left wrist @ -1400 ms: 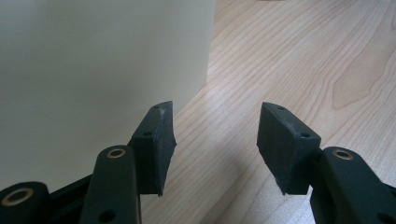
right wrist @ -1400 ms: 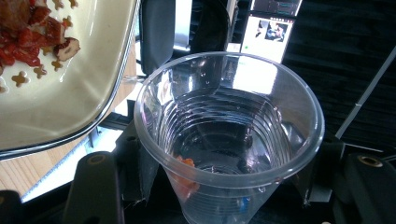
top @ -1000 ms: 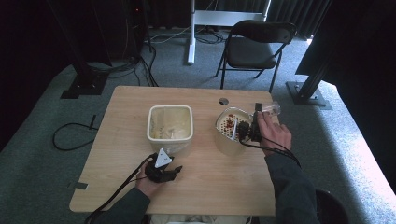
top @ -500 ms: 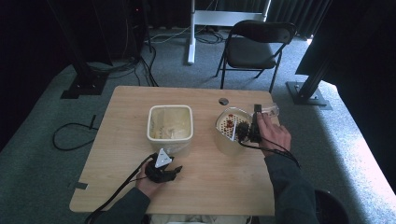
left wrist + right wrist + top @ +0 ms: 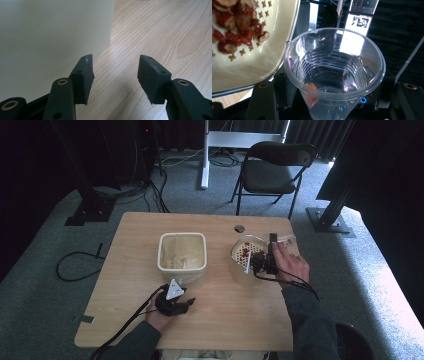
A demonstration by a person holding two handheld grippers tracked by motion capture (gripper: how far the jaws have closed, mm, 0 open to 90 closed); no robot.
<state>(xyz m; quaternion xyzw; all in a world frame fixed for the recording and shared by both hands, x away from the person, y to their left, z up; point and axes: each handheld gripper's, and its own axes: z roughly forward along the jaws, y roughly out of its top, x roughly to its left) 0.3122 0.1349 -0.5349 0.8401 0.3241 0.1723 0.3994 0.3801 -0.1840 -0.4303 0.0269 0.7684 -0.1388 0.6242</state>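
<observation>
Nothing has moved: right tool (image 5: 332, 100) clamps one clear cup (image 5: 334, 72); left tool (image 5: 115, 80) gapes beside one tub (image 5: 50, 37).

No readable text, label, brand or number appears anywhere.

One tub (image 5: 182, 251); one bowl (image 5: 240, 251); one cup (image 5: 334, 72); one chair (image 5: 272, 167)

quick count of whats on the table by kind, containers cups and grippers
Cream square plastic containers: 2, one at the table's middle, one holding red and tan snack pieces
Clear ribbed plastic cups: 1, clamped in the right gripper
Black two-jaw grippers: 2, counting the left gripper
Total: 5
</observation>
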